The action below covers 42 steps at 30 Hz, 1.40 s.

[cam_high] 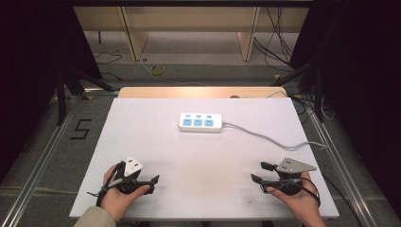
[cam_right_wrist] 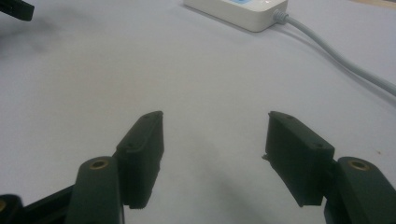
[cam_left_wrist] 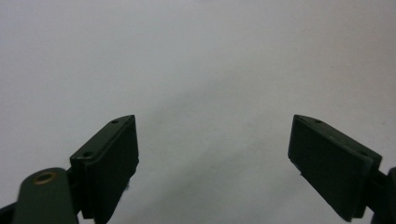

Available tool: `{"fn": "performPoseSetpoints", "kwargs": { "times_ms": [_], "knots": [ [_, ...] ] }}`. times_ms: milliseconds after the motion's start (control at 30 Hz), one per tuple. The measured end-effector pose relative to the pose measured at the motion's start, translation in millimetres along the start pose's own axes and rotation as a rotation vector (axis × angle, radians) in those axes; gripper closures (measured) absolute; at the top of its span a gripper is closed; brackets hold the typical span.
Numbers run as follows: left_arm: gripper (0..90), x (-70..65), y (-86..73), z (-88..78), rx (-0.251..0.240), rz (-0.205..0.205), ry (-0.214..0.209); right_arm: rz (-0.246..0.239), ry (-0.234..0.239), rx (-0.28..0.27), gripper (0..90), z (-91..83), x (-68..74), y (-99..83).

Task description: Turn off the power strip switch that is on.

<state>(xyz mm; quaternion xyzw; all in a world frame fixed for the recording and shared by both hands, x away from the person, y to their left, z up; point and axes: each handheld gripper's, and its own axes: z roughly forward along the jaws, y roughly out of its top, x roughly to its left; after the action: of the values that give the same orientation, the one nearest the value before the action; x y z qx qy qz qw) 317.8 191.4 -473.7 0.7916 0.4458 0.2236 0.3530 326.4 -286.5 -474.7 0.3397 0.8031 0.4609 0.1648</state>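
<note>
Left gripper (cam_high: pixel 152 184) low over the near left part of the white table (cam_high: pixel 156 142), jaws apart, nothing between them. Right gripper (cam_high: pixel 262 172) low over the near right part, jaws likewise apart and empty, tips turned inward toward the left gripper. White power strip (cam_high: pixel 201 122) flat on the table, well ahead of both pairs of jaws and between them, touched by neither. Grey cable (cam_high: pixel 274 140) trailing from the strip's end, curving off past the right gripper's far side.

From above, whole layout plain: three blue socket faces on the strip, a hand (cam_high: pixel 116 196) under the left gripper.

Along the left gripper's jaws (cam_left_wrist: pixel 212 144), just bare white surface ahead, blurred by closeness. Along the right gripper's jaws (cam_right_wrist: pixel 215 135), one end of the strip (cam_right_wrist: pixel 243 11) beyond the tips, cut off by the top edge, sockets hardly legible; cable (cam_right_wrist: pixel 336 58) running past the right-hand jaw; a dark tip of the other gripper cropped at the upper left corner. Jaw bases cut off by the lower edge in both gripper views.
</note>
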Motion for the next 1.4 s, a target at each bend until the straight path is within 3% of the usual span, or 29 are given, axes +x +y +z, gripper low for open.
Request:
{"fn": "performPoseSetpoints", "kwargs": {
  "times_ms": [267, 400, 567, 733, 800, 833, 900, 933, 967, 1033, 1100, 1267, 1400],
  "knots": [
    [20.3, 0.3, 1.5, -4.1, -0.02, -0.007, 0.017, -0.001, -0.005, -0.003, 38.0, -0.8, 0.0, 0.2],
    [27.2, 0.5, 3.9, -7.8, -0.034, -0.008, 0.029, -0.005, -0.006, 0.0, 38.0, -0.8, 0.0, 0.3],
    [43.5, -2.1, 8.9, -7.9, -0.03, 0.011, 0.037, -0.002, -0.009, 0.0, 38.0, -0.7, -0.5, 0.4],
    [52.6, -2.2, 17.5, -6.1, -0.039, 0.015, 0.043, -0.003, -0.01, 0.001, 38.0, -0.6, -0.3, 0.5],
    [57.3, -2.0, 20.8, -5.3, -0.041, 0.016, 0.037, -0.002, -0.009, 0.001, 38.0, -0.4, 0.0, 0.7],
    [64.2, -1.9, 22.6, -4.9, -0.039, 0.02, 0.035, -0.005, -0.007, 0.001, 38.0, 0.0, 0.1, 0.8],
    [67.3, -2.0, 26.3, -3.3, -0.036, 0.027, 0.027, -0.009, -0.006, 0.003, 38.0, 0.3, 0.0, 0.8],
    [75.2, -1.9, 28.5, -2.4, -0.032, 0.028, 0.022, -0.01, -0.006, 0.005, 38.0, 0.4, 0.1, 1.0],
    [75.2, -1.7, 30.7, -1.4, -0.032, 0.03, 0.018, -0.01, -0.006, 0.005, 38.0, 0.4, 0.1, 1.0],
    [85.6, -2.1, 34.8, 1.0, -0.024, 0.031, 0.003, -0.009, -0.007, 0.005, 38.0, 0.2, 0.1, 1.1],
    [89.4, -3.3, 38.0, 3.6, -0.016, 0.037, -0.013, -0.009, -0.006, 0.003, 38.0, 0.3, -0.2, 1.2],
    [89.5, -7.9, 42.6, 6.8, -0.004, 0.053, -0.023, -0.006, -0.008, 0.001, 38.0, -0.1, -1.7, 1.0],
    [89.6, -7.0, 48.3, 9.3, -0.009, 0.042, -0.021, -0.003, -0.009, 0.001, 38.0, -0.4, -1.9, 1.1]
  ]
}}
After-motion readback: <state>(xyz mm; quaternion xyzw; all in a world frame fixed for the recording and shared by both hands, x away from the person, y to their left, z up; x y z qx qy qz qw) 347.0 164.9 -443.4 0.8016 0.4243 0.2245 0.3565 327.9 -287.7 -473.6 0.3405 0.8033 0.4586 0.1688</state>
